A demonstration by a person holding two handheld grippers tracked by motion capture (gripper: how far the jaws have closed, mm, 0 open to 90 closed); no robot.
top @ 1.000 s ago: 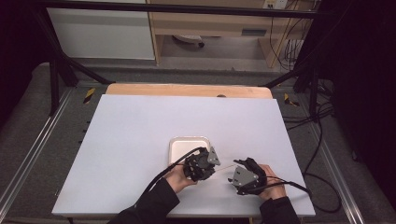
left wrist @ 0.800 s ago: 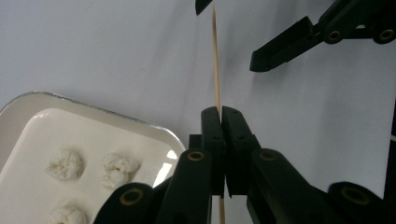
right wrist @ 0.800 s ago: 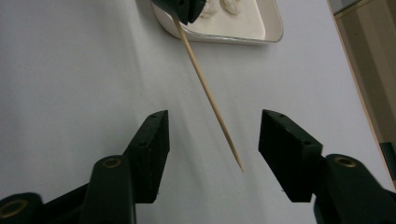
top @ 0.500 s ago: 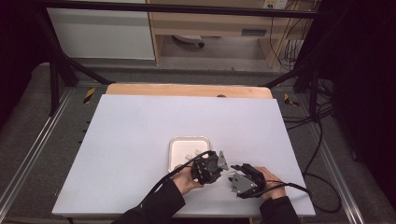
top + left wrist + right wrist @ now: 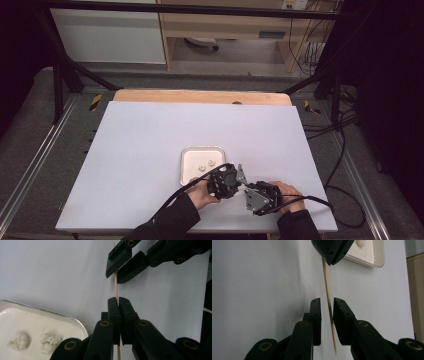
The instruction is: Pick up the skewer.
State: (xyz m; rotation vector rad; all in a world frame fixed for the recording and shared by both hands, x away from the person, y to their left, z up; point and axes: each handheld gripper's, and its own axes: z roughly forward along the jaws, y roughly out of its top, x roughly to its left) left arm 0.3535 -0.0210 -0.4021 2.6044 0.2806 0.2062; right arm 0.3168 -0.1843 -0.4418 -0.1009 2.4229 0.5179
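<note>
A thin wooden skewer (image 5: 116, 287) is clamped between the shut jaws of the left hand-held gripper (image 5: 117, 301), held above the white table (image 5: 150, 140) near its front edge, just right of the tray (image 5: 186, 159). In the right gripper view the skewer (image 5: 327, 290) is seen running from the left hand-held gripper (image 5: 333, 258) down between the jaws of the right hand-held gripper (image 5: 327, 302). The right jaws have just been closing and are left narrowly apart, with a gap seen on both sides of the skewer; no grip is made. Two white lumps (image 5: 35, 341) are seen in the tray. In the high view both hand-held grippers are seen close together, left (image 5: 239, 177), right (image 5: 247, 189).
</note>
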